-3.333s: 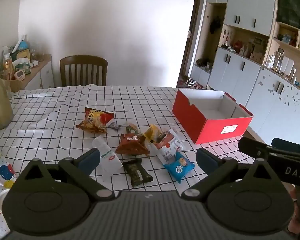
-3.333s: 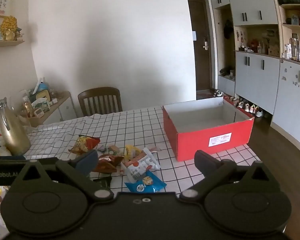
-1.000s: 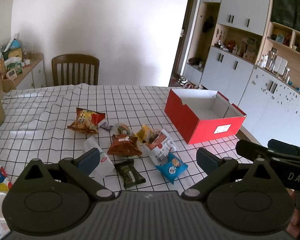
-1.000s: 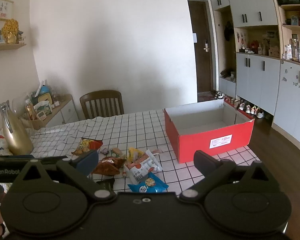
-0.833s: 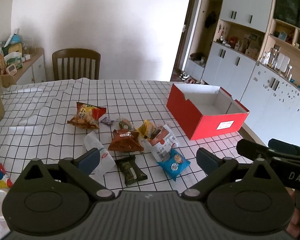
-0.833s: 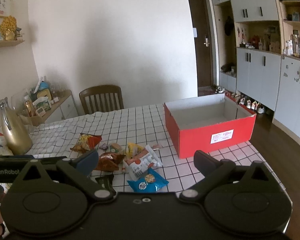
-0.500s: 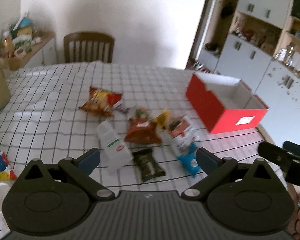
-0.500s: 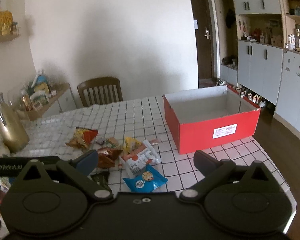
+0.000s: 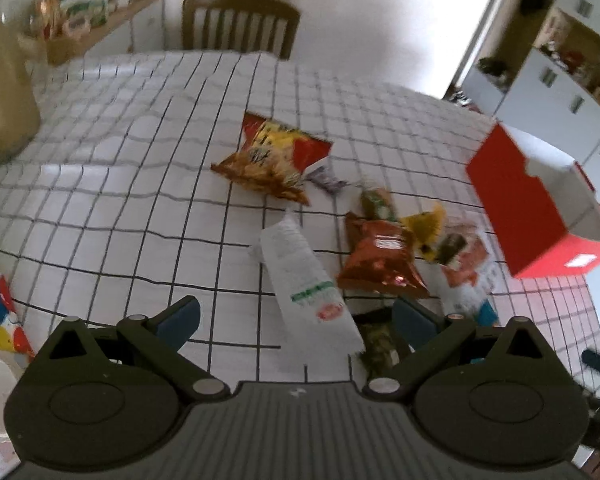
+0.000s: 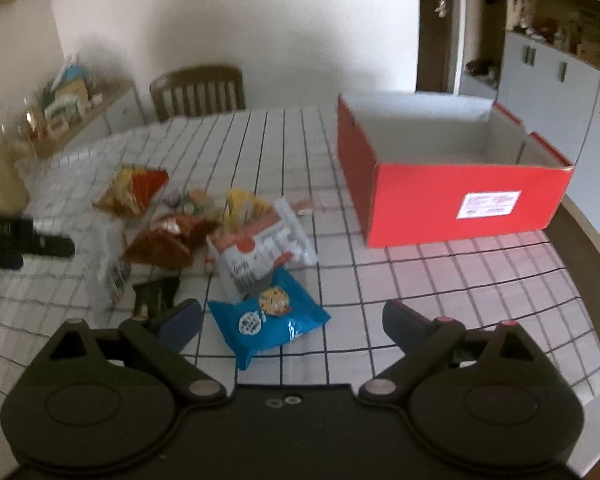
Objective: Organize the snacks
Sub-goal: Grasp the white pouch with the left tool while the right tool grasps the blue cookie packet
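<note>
- Nothing is packed yet: every snack is lying loose in a pile on the worktop (image 9: 140, 184), left of the red box (image 10: 452, 196).
- The box is sitting empty as far as its visible floor shows.
- The left gripper (image 9: 296, 318) is hanging over the white packet (image 9: 306, 284), fingers spread wide, holding nothing.
- The right gripper (image 10: 292, 322) is hovering above the blue packet (image 10: 270, 314), fingers wide and empty.

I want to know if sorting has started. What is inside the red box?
The red box looks empty: the right wrist view shows bare white inner walls and part of the floor. The red front wall hides the near floor strip, so something flat could lie there.
</note>
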`<control>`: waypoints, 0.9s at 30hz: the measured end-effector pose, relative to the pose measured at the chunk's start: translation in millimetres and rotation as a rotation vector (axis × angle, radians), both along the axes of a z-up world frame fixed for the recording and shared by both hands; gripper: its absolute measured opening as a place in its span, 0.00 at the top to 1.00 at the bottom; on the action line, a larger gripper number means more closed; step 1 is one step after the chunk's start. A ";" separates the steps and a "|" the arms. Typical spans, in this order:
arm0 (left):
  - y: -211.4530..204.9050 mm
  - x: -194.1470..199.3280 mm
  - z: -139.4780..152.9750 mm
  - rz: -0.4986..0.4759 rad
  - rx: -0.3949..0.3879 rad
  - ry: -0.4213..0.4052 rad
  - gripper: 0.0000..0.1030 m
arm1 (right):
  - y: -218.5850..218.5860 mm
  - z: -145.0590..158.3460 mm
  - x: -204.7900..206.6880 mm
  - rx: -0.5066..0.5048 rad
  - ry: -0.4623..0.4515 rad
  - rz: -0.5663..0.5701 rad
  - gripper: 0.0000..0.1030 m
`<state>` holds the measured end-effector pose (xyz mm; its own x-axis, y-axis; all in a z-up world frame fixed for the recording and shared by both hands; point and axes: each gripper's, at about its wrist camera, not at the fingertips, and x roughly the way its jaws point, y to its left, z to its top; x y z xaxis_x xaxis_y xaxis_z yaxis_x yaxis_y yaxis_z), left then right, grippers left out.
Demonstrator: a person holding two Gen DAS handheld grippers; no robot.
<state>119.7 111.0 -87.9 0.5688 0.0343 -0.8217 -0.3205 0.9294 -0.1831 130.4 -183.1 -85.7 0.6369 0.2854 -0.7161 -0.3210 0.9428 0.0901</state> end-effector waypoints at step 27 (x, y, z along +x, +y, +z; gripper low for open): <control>28.8 84.0 -59.7 0.180 -0.076 0.221 0.01 | 27.5 -56.8 85.3 0.098 0.393 -0.391 0.28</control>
<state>203.8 139.8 -147.6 0.3659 0.0523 -0.9292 -0.5190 0.8402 -0.1571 215.7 -155.6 -142.5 0.3994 0.1587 -0.9029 0.1259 0.9661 0.2255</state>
